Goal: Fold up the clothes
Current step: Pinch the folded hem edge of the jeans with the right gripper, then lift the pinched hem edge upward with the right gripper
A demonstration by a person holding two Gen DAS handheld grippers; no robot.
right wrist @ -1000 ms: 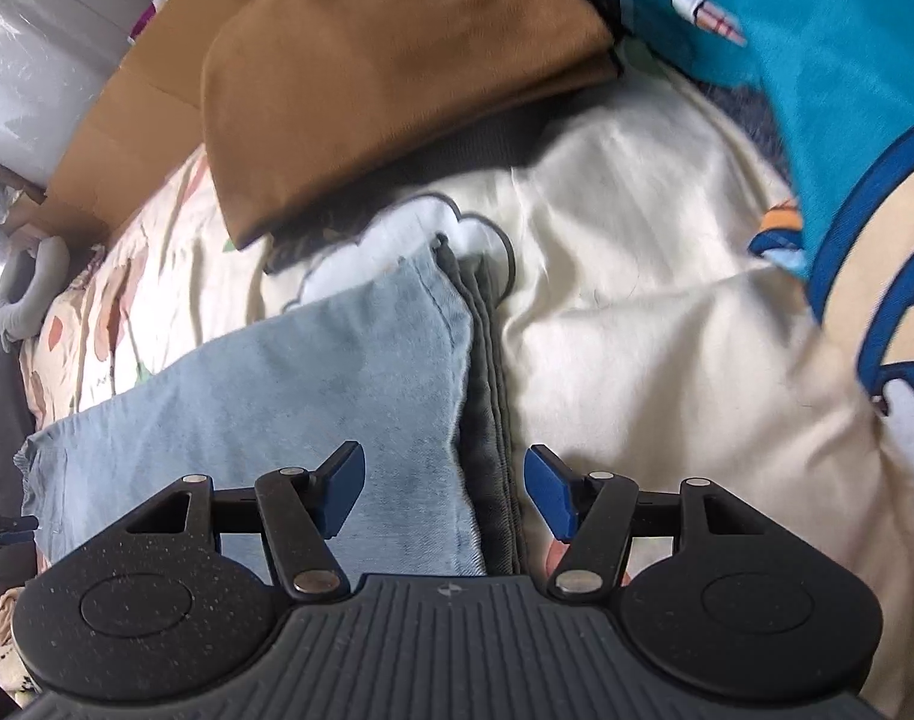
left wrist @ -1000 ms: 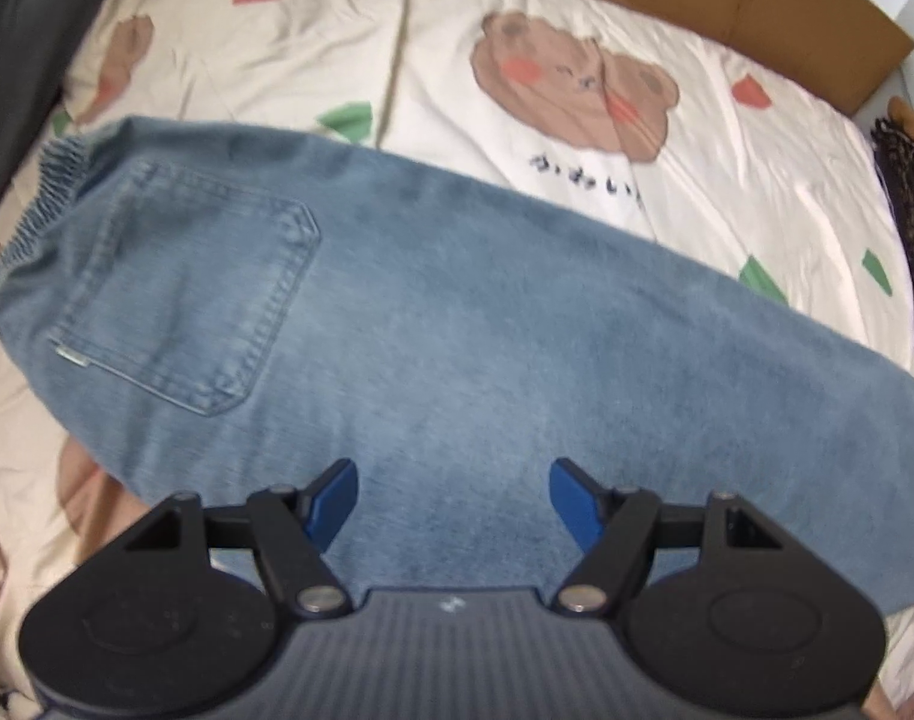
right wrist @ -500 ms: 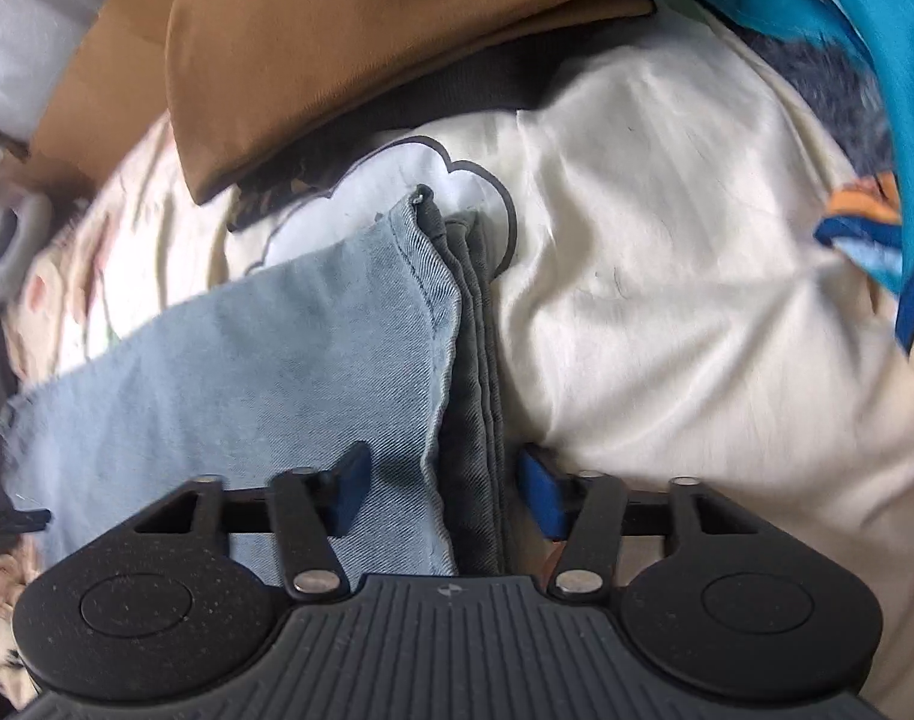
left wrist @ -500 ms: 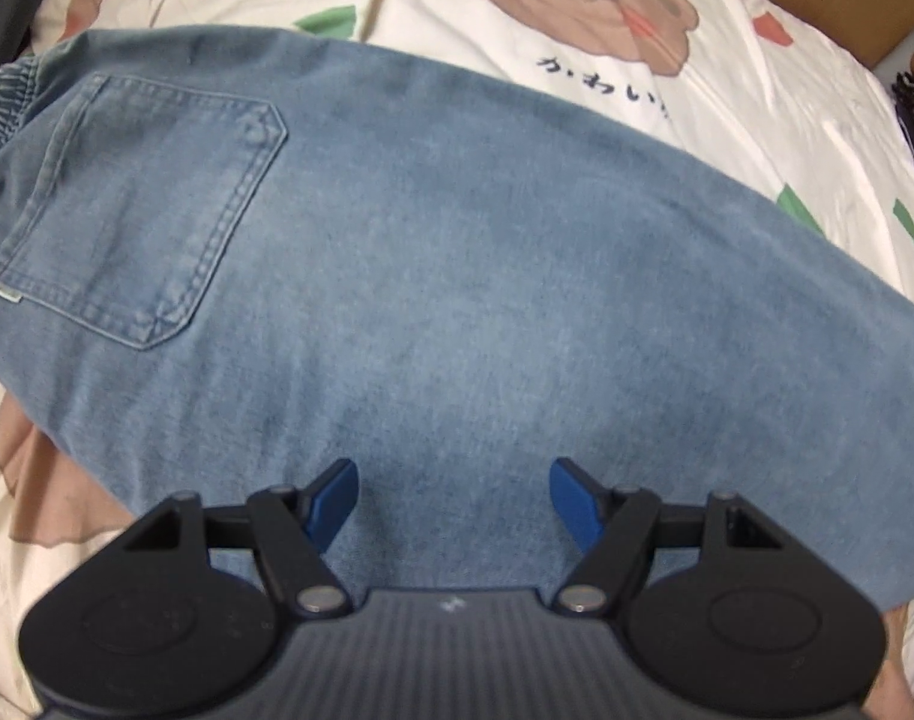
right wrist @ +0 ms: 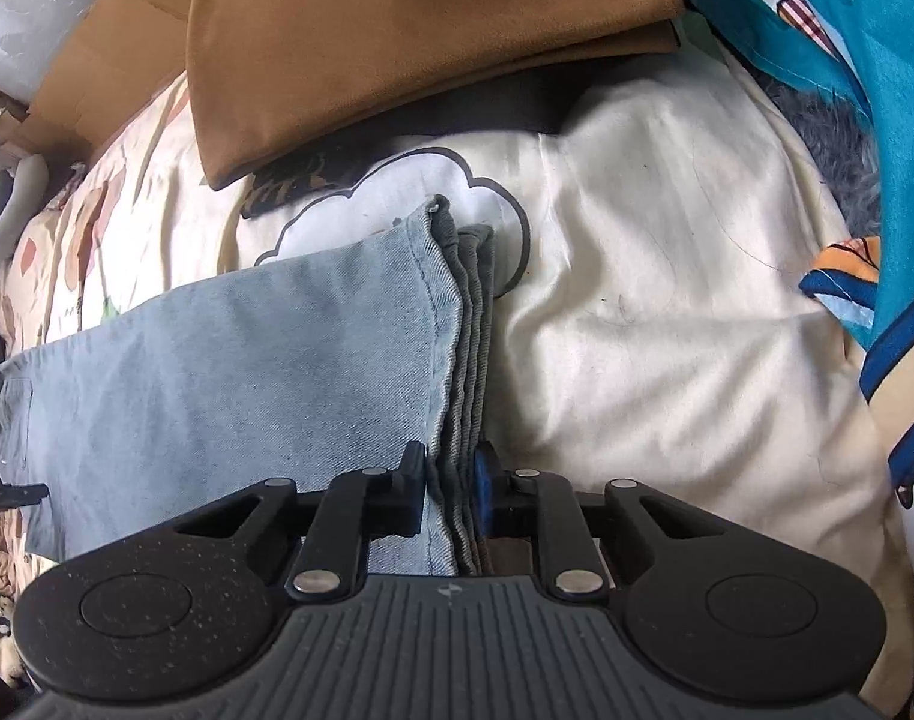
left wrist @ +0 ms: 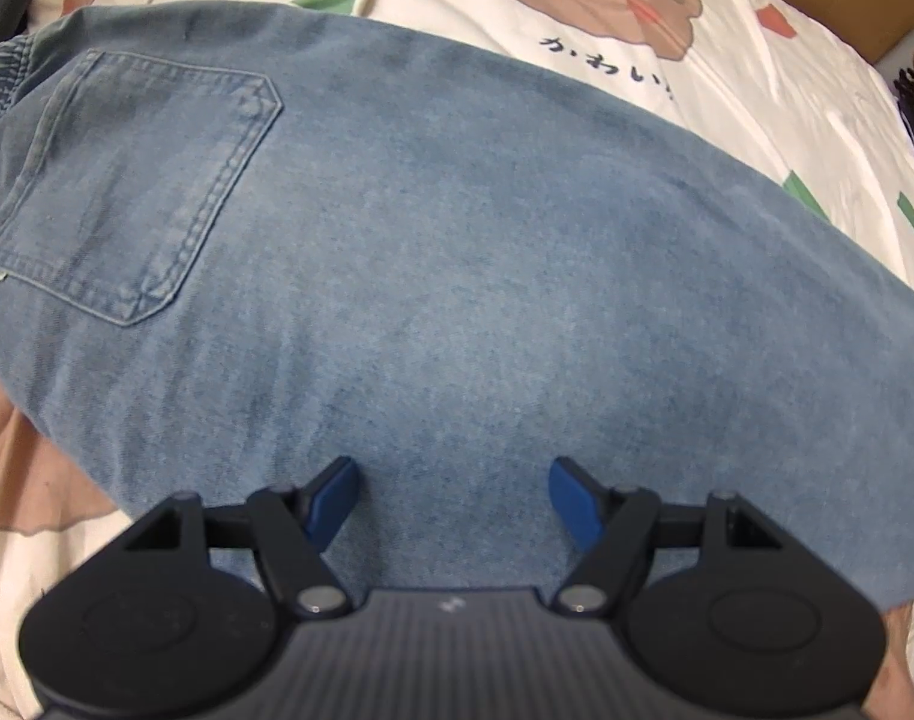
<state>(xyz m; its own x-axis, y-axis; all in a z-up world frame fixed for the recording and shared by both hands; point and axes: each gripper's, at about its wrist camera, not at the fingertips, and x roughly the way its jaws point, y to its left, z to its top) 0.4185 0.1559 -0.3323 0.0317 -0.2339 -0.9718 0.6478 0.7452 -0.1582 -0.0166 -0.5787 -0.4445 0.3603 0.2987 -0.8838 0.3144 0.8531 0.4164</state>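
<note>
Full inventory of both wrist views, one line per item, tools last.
jeans: 1, light blue, laid flat across the bed; back pocket at their waistband end, stacked hems at the other.
bedsheet: 1, cream with brown bear print, under the jeans.
folded brown cloth: 1, brown, past the hems.
teal printed fabric: 1, teal, upper right in the right view.
cardboard: brown, along the bed's far edge.
left tool: 1, black with blue pads, open over the jeans.
right tool: 1, same, jaws closing on the stacked hems.
</note>
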